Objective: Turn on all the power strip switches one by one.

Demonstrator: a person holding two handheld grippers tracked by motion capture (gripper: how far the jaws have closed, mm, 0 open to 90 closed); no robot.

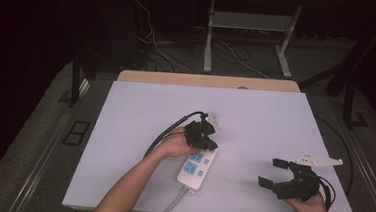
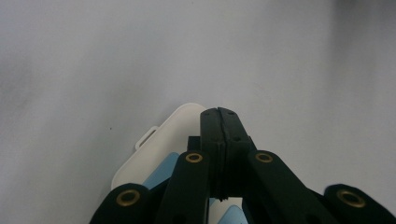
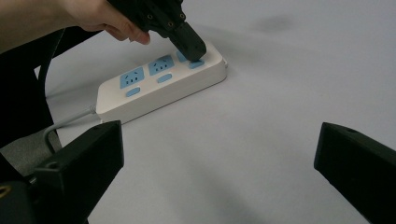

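Lying flat, the white power strip (image 1: 198,166) has blue sockets; left hand-held gripper (image 1: 207,137) clenched, right hand-held gripper (image 1: 272,173) released.

White power strip (image 1: 197,169) with light-blue sockets on a pale table (image 1: 275,122).

Open tabletop (image 1: 255,115) around one obstacle

Your only obstacle is the power strip (image 1: 197,168) left of centre, its cord (image 1: 171,207) trailing off the near edge; far half and right side lie bare for passing.

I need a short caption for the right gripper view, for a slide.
Left claw, closed, presses on the far end of a white power strip with blue sockets.
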